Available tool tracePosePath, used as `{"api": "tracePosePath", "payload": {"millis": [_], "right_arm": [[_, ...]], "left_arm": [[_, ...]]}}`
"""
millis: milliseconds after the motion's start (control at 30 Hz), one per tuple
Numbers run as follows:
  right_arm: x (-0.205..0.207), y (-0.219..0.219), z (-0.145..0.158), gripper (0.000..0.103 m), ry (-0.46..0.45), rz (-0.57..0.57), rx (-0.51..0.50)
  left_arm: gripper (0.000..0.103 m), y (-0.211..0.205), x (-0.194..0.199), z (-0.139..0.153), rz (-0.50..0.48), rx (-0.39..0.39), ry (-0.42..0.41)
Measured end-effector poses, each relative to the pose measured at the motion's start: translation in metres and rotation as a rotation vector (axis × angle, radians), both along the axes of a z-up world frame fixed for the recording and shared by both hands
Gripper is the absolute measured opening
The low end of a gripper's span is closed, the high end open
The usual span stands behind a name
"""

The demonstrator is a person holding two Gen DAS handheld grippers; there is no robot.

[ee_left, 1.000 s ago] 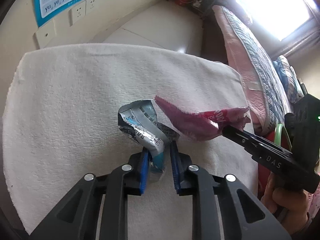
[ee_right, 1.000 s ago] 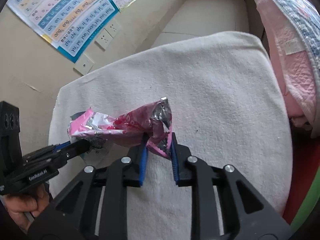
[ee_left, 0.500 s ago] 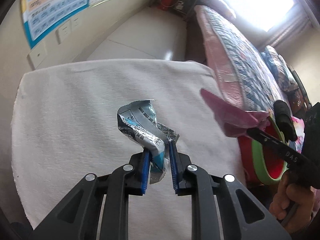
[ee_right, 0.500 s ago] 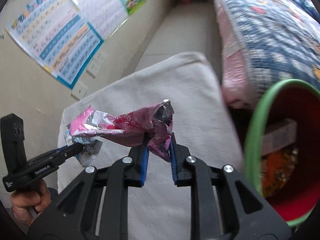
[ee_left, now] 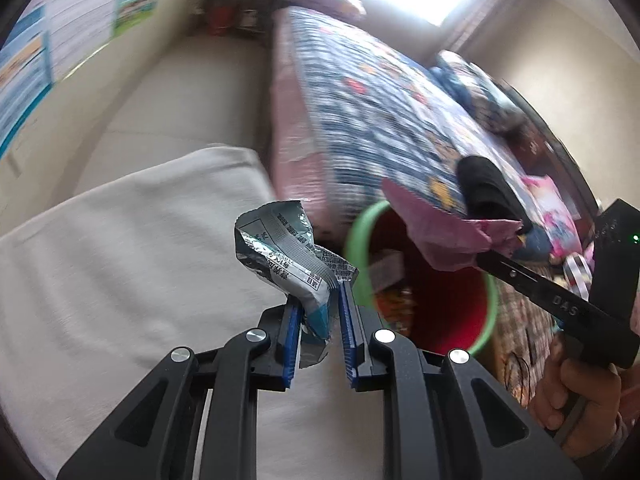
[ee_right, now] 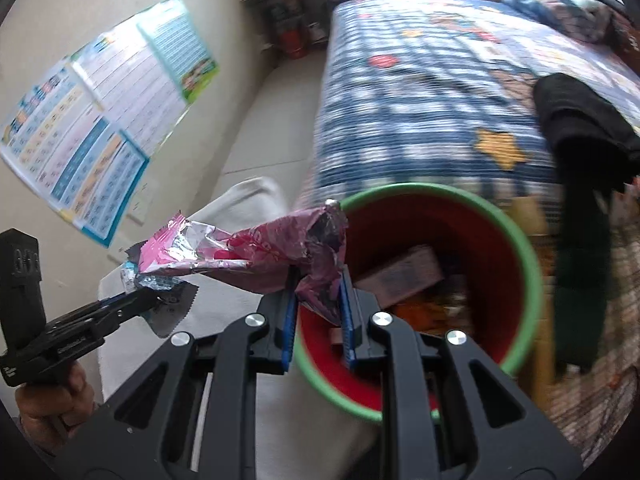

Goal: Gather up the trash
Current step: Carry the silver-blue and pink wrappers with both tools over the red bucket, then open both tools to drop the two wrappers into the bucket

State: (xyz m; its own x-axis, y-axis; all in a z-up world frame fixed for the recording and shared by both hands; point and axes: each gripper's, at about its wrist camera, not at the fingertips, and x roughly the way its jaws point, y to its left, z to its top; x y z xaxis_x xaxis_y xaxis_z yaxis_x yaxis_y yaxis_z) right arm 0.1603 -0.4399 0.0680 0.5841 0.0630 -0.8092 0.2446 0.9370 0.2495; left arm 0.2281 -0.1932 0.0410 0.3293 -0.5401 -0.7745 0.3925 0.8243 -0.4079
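A quilted bed (ee_right: 420, 92) lay far right; near it stood the red bin (ee_right: 524, 248). The right gripper (ee_right: 318, 312) pinched a pink wrapper (ee_right: 260, 256) over its rim. Left, above the white cloth (ee_left: 120, 260), the left gripper (ee_left: 320, 320) clamped a silver wrapper (ee_left: 280, 256).

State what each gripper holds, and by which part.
The left gripper pinches the silver-blue wrapper by its lower end. The right gripper pinches the pink wrapper by its crumpled end.
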Motion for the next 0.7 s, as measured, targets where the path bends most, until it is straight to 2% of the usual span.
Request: {"api": "tracePosePath", "payload": {"millis": [300, 633, 700], "right_arm": [[-0.036, -0.062, 0.000, 0.019, 0.013, -0.112, -0.016], [-0.048, -0.088, -0.010, 0.019, 0.028, -0.147, 0.005], [-0.046, -0.089, -0.010, 0.020, 0.029, -0.144, 0.014]], "left_arm": [[0.016, -0.084, -0.017, 0.008, -0.147, 0.001, 0.000], [0.017, -0.129, -0.022, 0.005, -0.207, 0.035, 0.004], [0.020, -0.134, -0.021, 0.005, -0.208, 0.044, 0.003]]}}
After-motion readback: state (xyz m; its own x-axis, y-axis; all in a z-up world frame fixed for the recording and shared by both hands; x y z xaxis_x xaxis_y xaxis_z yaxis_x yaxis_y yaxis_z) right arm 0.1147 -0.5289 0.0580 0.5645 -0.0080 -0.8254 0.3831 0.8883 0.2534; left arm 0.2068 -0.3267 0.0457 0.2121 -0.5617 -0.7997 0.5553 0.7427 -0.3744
